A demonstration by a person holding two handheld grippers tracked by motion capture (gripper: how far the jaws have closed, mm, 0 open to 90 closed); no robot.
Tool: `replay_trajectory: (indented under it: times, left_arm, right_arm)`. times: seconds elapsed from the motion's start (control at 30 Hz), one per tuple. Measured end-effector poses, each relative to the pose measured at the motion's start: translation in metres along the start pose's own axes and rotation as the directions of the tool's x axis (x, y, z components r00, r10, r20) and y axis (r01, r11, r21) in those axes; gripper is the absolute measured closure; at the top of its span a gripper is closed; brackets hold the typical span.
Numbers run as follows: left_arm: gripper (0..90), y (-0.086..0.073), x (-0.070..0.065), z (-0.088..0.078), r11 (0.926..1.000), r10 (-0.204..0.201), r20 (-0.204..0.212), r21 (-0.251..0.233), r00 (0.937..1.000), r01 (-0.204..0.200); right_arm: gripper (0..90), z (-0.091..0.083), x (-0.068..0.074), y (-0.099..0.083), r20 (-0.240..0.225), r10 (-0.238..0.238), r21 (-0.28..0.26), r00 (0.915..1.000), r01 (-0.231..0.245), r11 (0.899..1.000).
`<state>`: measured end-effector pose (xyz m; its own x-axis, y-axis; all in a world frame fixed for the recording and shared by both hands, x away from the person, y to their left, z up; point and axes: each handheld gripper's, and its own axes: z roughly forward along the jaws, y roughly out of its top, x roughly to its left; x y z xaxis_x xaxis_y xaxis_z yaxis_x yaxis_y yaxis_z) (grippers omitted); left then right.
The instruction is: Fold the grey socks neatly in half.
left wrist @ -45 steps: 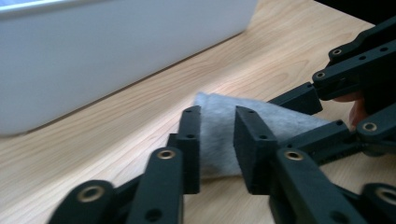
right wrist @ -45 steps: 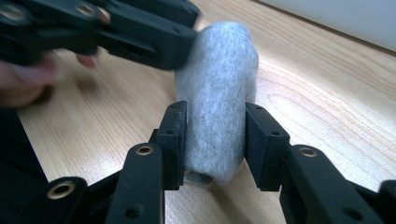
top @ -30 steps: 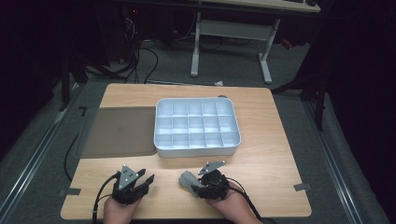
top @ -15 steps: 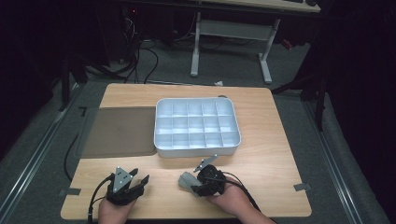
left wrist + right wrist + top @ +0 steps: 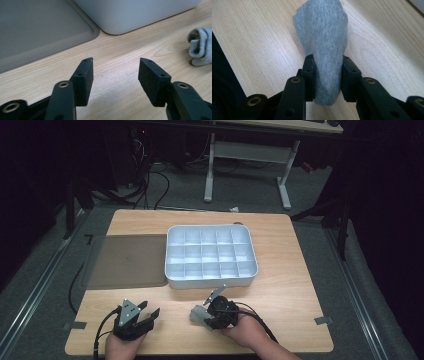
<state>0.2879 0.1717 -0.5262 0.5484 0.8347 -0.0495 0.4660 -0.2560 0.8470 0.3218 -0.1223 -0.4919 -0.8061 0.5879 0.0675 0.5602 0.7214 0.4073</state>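
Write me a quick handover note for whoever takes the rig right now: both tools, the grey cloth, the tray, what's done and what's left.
Right tool: jaws have just been closing and are clamped on the rolled grey cloth, low over the table near the front edge.
Left tool: jaws have just been opening, nothing between them, resting near the front left of the wooden table.
White compartment tray: mid-table, every cell looks empty. A grey lid lies flat beside it on the left.
Done: cloth gripped.
Left: probably carry the cloth to a tray cell and release it; no cloth is in the tray yet.
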Motion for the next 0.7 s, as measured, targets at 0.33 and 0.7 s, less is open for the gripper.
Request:
replay_trajectory:
  times: [0.33, 0.7]
  left_arm:
    - [38.3, 0.000, 0.001, 0.003, 1.0000, 0.001, 0.006, -0.008, 1.0000, -0.001]
    - [34.2, 0.000, 0.000, 0.004, 0.9996, 0.028, 0.010, -0.010, 0.9996, -0.028]
  right_arm:
    - [71.7, -0.019, -0.011, -0.005, 0.035, 0.042, -0.032, 0.9985, -0.041, 0.999]
    - [71.6, -0.047, -0.044, -0.031, 0.131, 0.145, -0.034, 0.9808, -0.141, 0.989]
